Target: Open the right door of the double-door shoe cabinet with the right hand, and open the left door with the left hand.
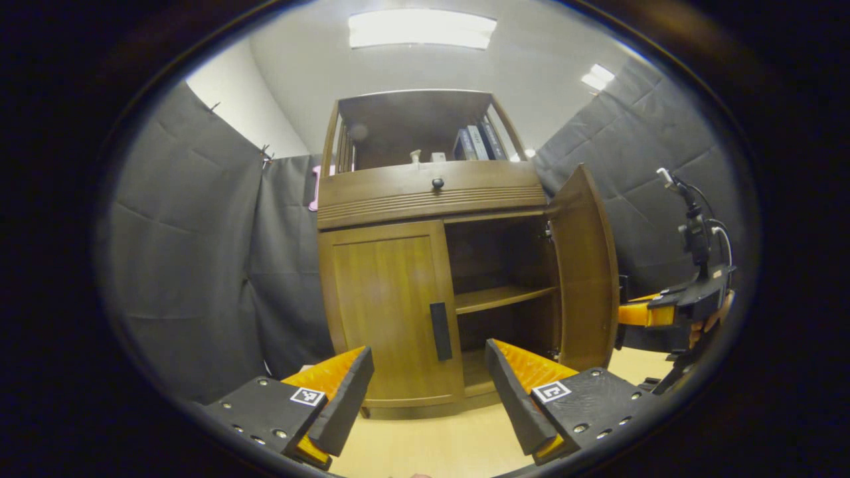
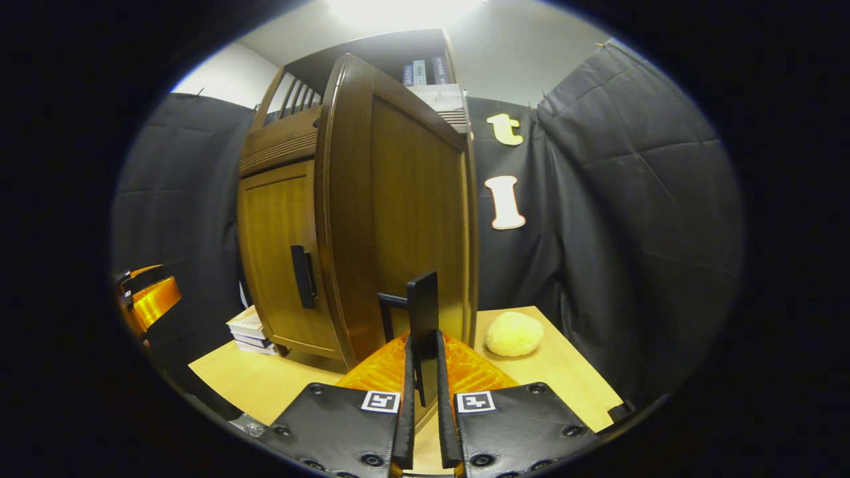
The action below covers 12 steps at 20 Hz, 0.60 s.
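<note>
1. The right gripper [image 2: 425, 425] clenched the right door [image 2: 405, 219] handle [image 2: 423, 312]; its lower end was hidden between the fingers.
2. The left gripper [image 1: 425, 392] was released before the closed left door [image 1: 388, 312].

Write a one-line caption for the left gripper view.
Open left tongs face the shut left door and its handle; right door swung open.

The left two-finger gripper [image 1: 425, 392] has wedge-shaped fingers, ribbed orange plastic faced with flat black pads [image 1: 342, 401], on black textured mounting blocks studded with silver screws, each bearing a small square black-and-white marker. The right two-finger gripper [image 2: 425, 398] is built alike (seen from the left gripper view, it carries a black mast with looping cables).
</note>
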{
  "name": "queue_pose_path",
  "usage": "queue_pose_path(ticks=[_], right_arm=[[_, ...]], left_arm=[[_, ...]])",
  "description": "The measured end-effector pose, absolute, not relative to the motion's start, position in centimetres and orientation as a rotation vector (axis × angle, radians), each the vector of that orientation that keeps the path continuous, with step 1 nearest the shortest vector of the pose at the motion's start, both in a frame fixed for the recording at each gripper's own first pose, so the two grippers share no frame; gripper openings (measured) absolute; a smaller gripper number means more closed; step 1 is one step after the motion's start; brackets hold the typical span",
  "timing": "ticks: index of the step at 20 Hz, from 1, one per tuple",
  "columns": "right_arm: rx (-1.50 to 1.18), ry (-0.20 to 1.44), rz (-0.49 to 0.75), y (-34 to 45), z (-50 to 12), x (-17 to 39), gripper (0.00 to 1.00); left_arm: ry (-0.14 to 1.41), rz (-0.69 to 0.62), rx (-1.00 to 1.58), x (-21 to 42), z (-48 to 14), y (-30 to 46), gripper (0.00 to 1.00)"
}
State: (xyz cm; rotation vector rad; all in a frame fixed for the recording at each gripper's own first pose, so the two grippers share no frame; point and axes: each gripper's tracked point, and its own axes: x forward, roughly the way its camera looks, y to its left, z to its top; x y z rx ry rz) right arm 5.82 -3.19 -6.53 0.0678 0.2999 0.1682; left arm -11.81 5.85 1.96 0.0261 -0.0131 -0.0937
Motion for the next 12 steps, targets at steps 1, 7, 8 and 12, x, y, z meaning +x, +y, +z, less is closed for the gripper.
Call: queue_pose_path(ticks=[1, 7, 8, 12], right_arm=[[0.072, 0.302, 0.155, -3.9, -6.5, 5.8, 0.13], [0.034, 0.295, 0.059, -8.4, -6.3, 5.7, 0.05], [0.038, 0.289, 0.043, -9.2, -5.9, 5.3, 0.01], [0.041, 0.272, -0.048, -13.1, -5.1, 4.1, 0.11]], left_arm=[[-0.013, -0.097, 0.023, -11.8, 1.9, 5.8, 1.0], [-0.006, -0.117, 0.013, -11.4, 1.9, 5.1, 1.0], [-0.006, -0.12, 0.008, -11.2, 1.9, 5.0, 1.0], [-0.002, -0.123, -0.017, -10.6, 1.6, 4.6, 1.0]])
